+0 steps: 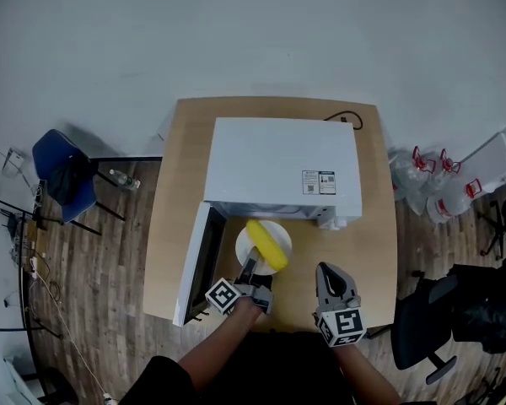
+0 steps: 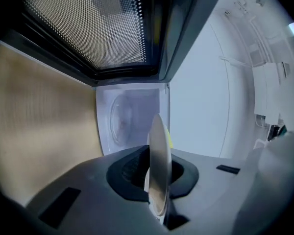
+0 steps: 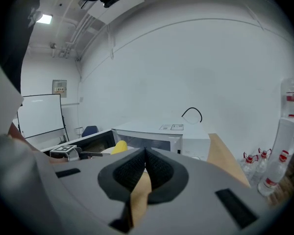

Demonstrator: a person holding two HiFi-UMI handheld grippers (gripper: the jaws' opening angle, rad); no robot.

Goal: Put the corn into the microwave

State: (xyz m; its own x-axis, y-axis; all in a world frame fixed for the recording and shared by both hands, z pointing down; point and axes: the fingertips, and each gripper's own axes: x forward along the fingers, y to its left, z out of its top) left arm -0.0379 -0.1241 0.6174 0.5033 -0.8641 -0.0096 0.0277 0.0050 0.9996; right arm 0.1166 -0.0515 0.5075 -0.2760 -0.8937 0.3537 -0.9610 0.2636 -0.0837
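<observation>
A white microwave [image 1: 278,163] stands on a wooden table [image 1: 371,243], its door [image 1: 196,264] swung open to the left. My left gripper [image 1: 251,268] is shut on the near rim of a white plate [image 1: 275,229] that carries a yellow corn cob [image 1: 266,245], just in front of the oven's opening. In the left gripper view the plate [image 2: 159,146] shows edge-on between the jaws, a sliver of corn [image 2: 171,140] behind it, and the cavity [image 2: 130,119] lies ahead. My right gripper [image 1: 329,270] hovers to the right, shut and empty [image 3: 145,153].
A black cable [image 1: 347,118] loops on the table behind the microwave. On the floor, a blue chair [image 1: 63,175] stands at the left, water bottles [image 1: 430,184] at the right, and a black office chair [image 1: 430,323] near the table's right corner.
</observation>
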